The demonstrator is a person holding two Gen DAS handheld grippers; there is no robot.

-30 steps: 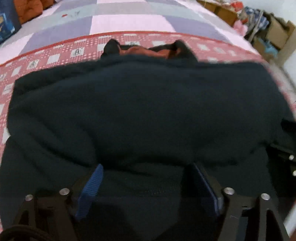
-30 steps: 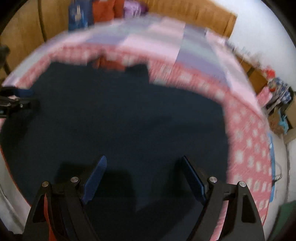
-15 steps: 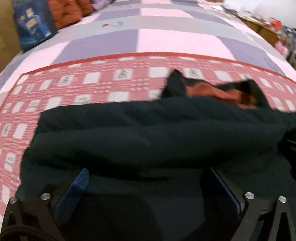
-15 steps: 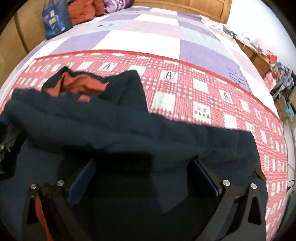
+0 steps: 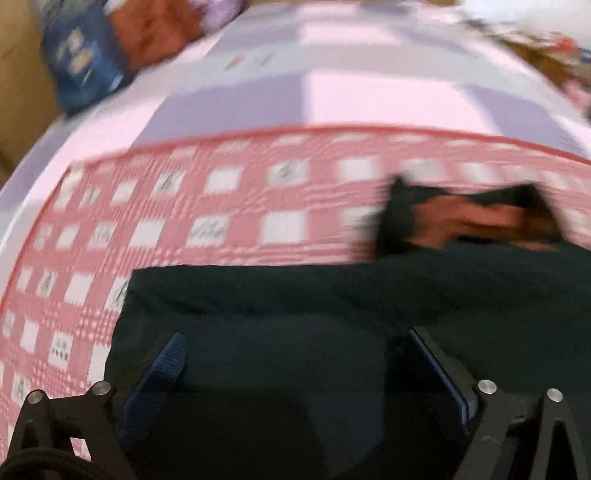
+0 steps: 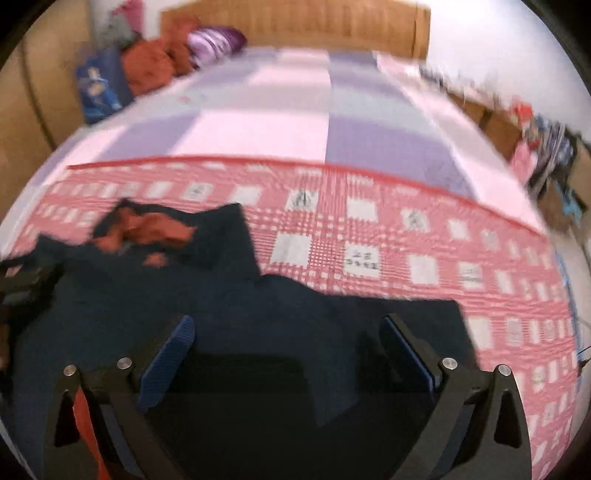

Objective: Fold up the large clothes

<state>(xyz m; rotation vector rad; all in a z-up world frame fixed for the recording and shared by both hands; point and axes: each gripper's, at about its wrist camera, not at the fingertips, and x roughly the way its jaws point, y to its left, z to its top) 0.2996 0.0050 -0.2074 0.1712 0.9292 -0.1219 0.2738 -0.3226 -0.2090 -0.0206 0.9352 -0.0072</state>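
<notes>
A large dark navy garment [image 5: 332,302] lies folded on the bed, its collar [image 5: 472,221] showing an orange-red lining at the far edge. My left gripper [image 5: 295,338] hovers over the garment's near left part. Its jaws stand wide and are closing a little, and the pads press on nothing, with cloth only beneath them. In the right wrist view the same garment [image 6: 147,295] spreads to the left, its right corner [image 6: 443,314] beside the right finger. My right gripper [image 6: 287,321] is open above the cloth with nothing gripped.
The red-and-white checked cover [image 5: 221,221] lies under the garment, with the pink and purple quilt [image 6: 258,122] beyond it. A blue bag [image 6: 99,88], orange-red cloth [image 6: 147,70] and a wooden headboard [image 6: 295,26] are at the far end. Boxes and clothes [image 6: 546,147] clutter the right side.
Both grippers have opened wider and drawn back from the garment's middle towards its near edge. The left view has swung left, so more checked cover shows beyond the fold.
</notes>
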